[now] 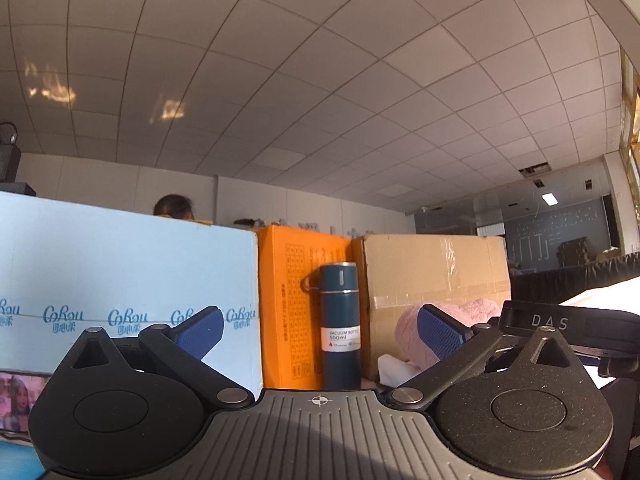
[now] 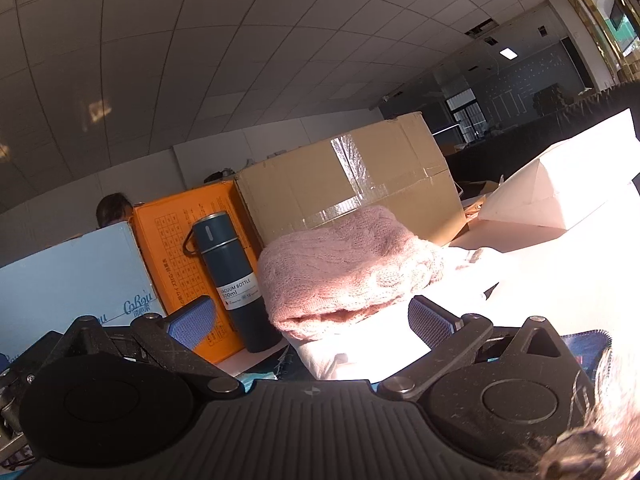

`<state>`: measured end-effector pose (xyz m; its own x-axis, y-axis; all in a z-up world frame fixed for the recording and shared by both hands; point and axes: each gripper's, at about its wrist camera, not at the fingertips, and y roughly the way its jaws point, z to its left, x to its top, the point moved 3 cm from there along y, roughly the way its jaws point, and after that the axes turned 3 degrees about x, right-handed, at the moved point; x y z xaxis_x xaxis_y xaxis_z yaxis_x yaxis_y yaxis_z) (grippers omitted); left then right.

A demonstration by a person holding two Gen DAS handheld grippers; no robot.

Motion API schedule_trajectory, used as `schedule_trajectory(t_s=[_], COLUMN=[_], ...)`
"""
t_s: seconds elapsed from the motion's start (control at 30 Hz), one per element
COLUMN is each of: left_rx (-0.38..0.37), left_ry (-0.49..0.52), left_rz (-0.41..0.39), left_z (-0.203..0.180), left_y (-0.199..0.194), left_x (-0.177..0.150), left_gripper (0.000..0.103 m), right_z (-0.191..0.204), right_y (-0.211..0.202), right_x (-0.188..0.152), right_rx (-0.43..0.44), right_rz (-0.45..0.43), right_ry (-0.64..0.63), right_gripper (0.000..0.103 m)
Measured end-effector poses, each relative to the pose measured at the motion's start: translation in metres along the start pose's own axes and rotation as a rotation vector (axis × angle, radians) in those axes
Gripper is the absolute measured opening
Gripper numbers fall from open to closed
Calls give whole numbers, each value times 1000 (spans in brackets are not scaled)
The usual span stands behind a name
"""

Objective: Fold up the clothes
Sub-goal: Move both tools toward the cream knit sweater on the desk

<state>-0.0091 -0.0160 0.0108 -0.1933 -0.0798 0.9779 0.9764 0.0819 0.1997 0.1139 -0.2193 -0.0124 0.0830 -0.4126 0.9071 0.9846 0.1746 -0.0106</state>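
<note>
A folded pink knit garment [image 2: 340, 264] lies on a white folded cloth [image 2: 360, 348], just ahead of my right gripper [image 2: 312, 316], which is open and empty. In the left wrist view the pink garment [image 1: 460, 316] shows partly behind the right finger. My left gripper [image 1: 320, 330] is open and empty, pointing at a dark blue vacuum bottle [image 1: 341, 324]. A fuzzy dark fabric edge [image 2: 600, 432] shows at the right wrist view's lower right.
A light blue box [image 1: 128, 280], an orange box [image 1: 296, 296] and a brown cardboard box [image 1: 436, 268] stand in a row behind the bottle [image 2: 232, 276]. White paper or foam sheets [image 2: 560, 188] lie at the right. A person's head [image 1: 174, 205] shows behind the boxes.
</note>
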Motion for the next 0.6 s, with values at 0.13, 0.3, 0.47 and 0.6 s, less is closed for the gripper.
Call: schedule_trajectory(t_s=[0.13,0.3,0.47,0.6], left_rx=[29,129,196,305], left_ry=[-8,-15,10,87], left_rz=[-4,2,-32,-31], left_z=[4,17,43,87], left_y=[-8,-31,-70,-96], left_x=[13,30,48,60], left_gripper=[103,103,103,103], right_z=[-5,-5,18,45], right_y=[3,-5,-25,-41], right_x=[0,0,-1,-3], right_rx=[41,117,253,361], right_rz=[29,13,21,83], right_ry=[47,76,52,23], right_gripper=[103,103,103,103])
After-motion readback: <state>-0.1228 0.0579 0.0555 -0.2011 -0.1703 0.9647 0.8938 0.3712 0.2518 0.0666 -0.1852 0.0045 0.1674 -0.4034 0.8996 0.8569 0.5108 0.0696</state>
